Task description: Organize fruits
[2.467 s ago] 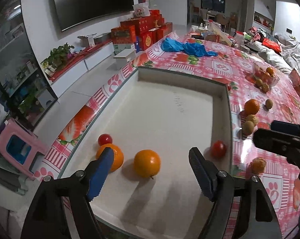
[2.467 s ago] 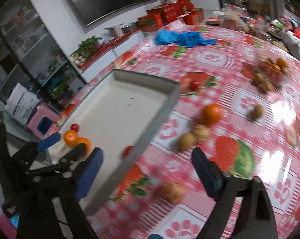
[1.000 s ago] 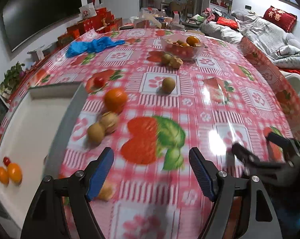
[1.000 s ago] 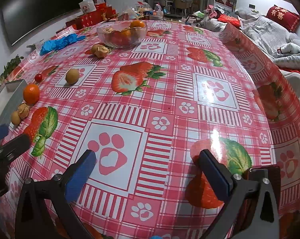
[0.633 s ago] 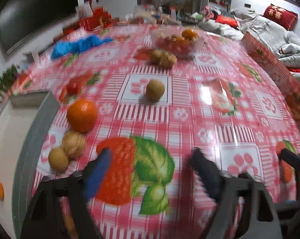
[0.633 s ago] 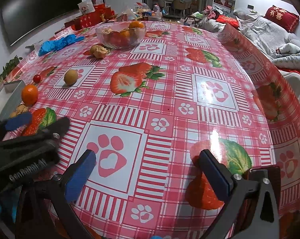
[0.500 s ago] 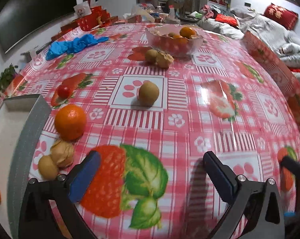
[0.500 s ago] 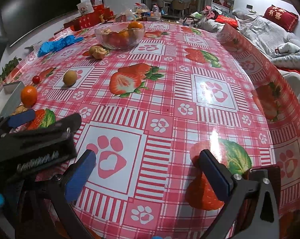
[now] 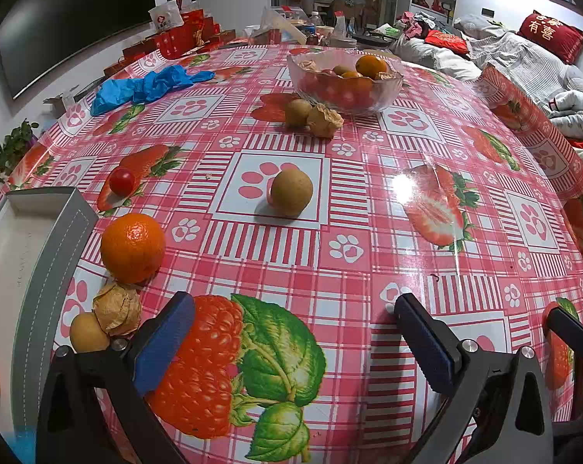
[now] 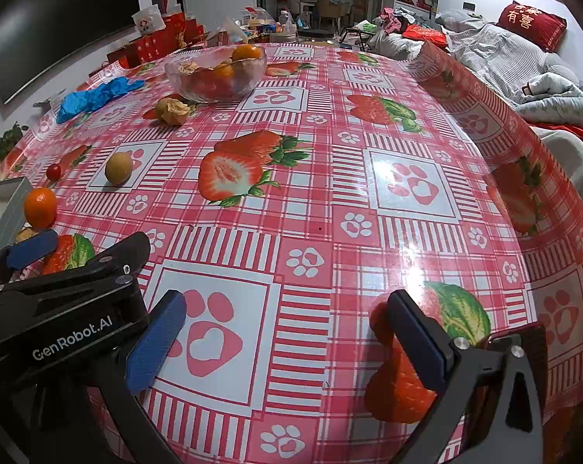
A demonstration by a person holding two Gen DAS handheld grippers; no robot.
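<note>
**Both grippers wide, nothing held**

My left gripper (image 9: 293, 342) tilts down over the worktop (image 9: 368, 239), jaws at full spread, empty. My right gripper (image 10: 285, 338) is pitched the same way, also wide and empty. The left unit's side reads "GenRobot.AI" in the right view. Orange (image 9: 132, 248) sits just beside the grey tray (image 9: 40, 270); a brown fruit (image 9: 291, 192) lies ahead; glass bowl (image 9: 343, 83) of fruit stands farther back.

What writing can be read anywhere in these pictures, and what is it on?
"GenRobot.AI": white lettering on the black body of the left gripper, seen from the right wrist.
"有喜": gold characters on the red cushion on the sofa.
Print on the red gift boxes and the white bag: too small to read.
</note>
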